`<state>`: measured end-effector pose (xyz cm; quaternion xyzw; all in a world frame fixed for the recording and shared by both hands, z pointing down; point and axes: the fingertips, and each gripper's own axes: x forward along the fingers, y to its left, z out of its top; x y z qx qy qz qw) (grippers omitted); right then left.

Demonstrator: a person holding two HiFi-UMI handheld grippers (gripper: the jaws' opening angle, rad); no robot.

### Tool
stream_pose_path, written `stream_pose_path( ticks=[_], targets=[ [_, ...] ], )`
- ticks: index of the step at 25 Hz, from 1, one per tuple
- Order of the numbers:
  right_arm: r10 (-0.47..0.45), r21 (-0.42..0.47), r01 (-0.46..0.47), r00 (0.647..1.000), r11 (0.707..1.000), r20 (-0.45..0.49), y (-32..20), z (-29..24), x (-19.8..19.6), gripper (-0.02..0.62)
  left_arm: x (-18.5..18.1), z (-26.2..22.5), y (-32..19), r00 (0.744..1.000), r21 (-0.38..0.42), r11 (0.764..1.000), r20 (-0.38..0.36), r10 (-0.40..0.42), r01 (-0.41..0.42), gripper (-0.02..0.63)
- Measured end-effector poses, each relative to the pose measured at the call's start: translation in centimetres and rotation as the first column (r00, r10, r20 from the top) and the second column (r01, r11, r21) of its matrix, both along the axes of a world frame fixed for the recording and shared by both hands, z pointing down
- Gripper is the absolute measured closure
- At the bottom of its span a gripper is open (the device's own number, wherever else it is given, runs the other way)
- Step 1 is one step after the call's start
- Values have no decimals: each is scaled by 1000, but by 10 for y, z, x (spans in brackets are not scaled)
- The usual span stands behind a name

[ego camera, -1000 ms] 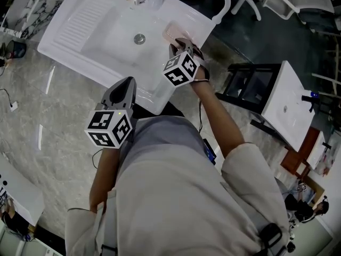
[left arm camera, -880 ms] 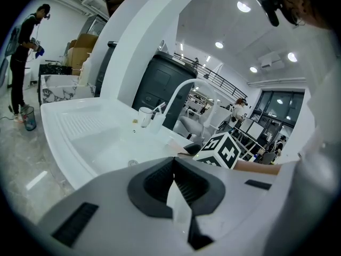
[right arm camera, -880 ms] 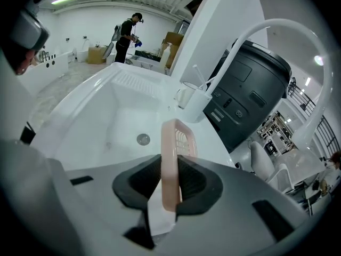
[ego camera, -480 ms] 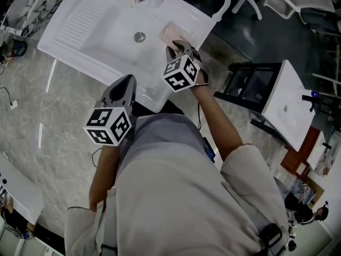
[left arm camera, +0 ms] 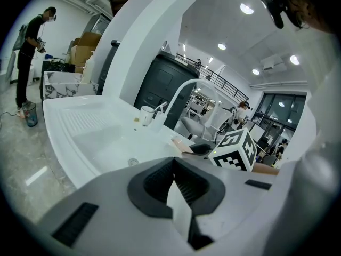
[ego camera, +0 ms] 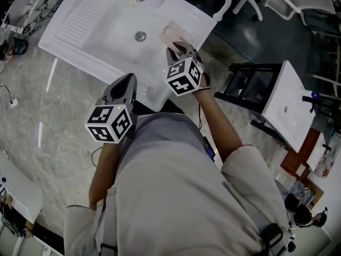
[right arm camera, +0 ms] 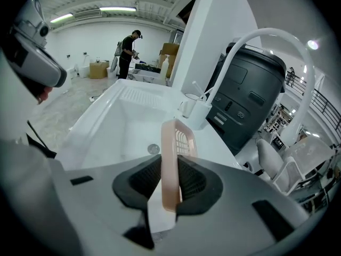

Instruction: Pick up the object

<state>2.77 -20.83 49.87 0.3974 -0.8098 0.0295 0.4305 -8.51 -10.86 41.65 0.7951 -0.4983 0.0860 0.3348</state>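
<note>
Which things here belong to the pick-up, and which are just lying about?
In the job:
pink slotted dish
right gripper, shut on it

Lying about:
cup
tap
sink drain
left gripper, shut and empty

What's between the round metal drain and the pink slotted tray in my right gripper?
The head view shows only bare white sink basin between the round metal drain and the pink slotted plastic tray held by the right gripper.

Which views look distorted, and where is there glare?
Both gripper views bend strongly, fisheye-like, with black corners; right gripper view: the pink tray is sharp; left gripper view: the ceiling lamps glare; head view: bright streaks on the floor.
</note>
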Motion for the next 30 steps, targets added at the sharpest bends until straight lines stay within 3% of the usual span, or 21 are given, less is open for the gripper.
stream_pose_path(
  ticks=[30],
  targets=[
    [32, -66, -19, 979, 998, 203, 47, -38, -2, 506, -4, 3, 9, 1000, -13, 1000, -19, -6, 6, 603]
  ],
)
